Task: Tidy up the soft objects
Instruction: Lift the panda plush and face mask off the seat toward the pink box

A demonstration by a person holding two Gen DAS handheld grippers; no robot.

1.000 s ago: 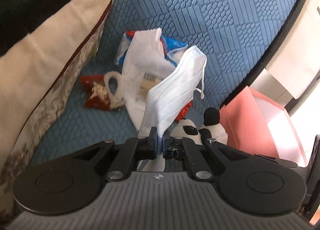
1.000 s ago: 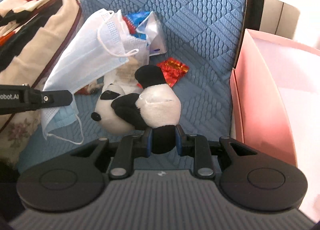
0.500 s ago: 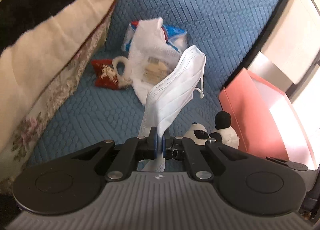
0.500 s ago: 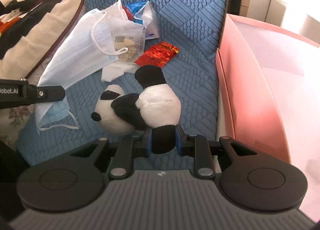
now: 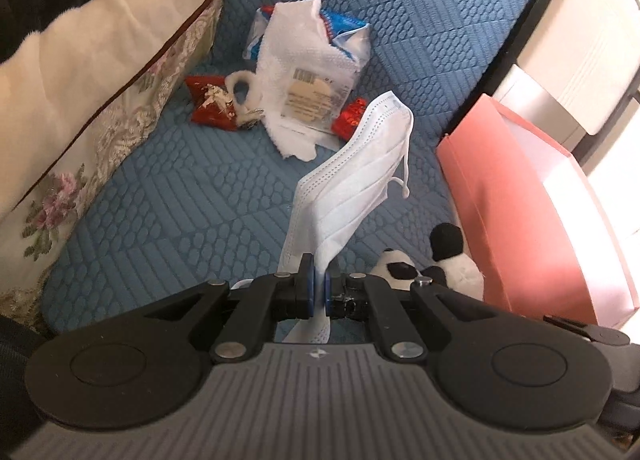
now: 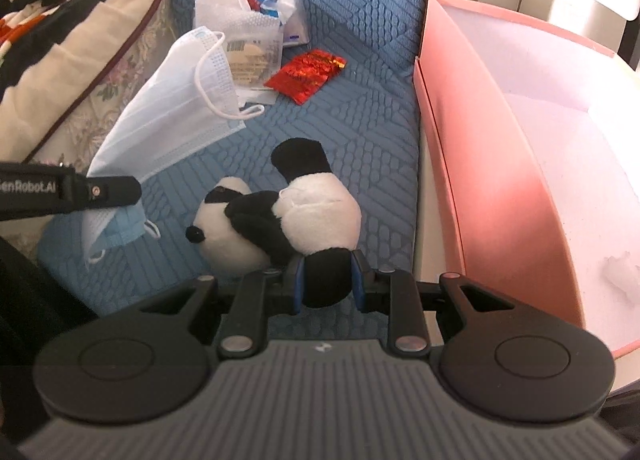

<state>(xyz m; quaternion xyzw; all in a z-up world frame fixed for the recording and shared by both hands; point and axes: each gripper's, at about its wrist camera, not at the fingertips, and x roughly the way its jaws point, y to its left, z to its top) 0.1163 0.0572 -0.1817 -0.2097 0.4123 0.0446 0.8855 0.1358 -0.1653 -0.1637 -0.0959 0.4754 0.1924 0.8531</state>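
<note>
Carrying step: our left gripper (image 5: 319, 292) pinches a mask (image 5: 356, 179) that rises ahead of its fingers, our right gripper (image 6: 327, 286) clamps a panda (image 6: 292, 215) by one leg, and next we judge both must swing right over the box (image 6: 460, 131).

White lettering reading "enRobot.AI", cut off at the picture's left edge, runs along the black side of the left gripper (image 6: 108, 191), off to the left of the right gripper's fingers. Ahead of both tools, a clear packet (image 5: 316, 93) lying on the blue quilted cushion (image 5: 192, 195) carries a pale label with a barcode near its top and lines of print beneath; the barcode digits and the print are too small to read in either view. A blue and white wrapper (image 6: 294, 25) behind it bears a dark mark that cannot be made out.
</note>
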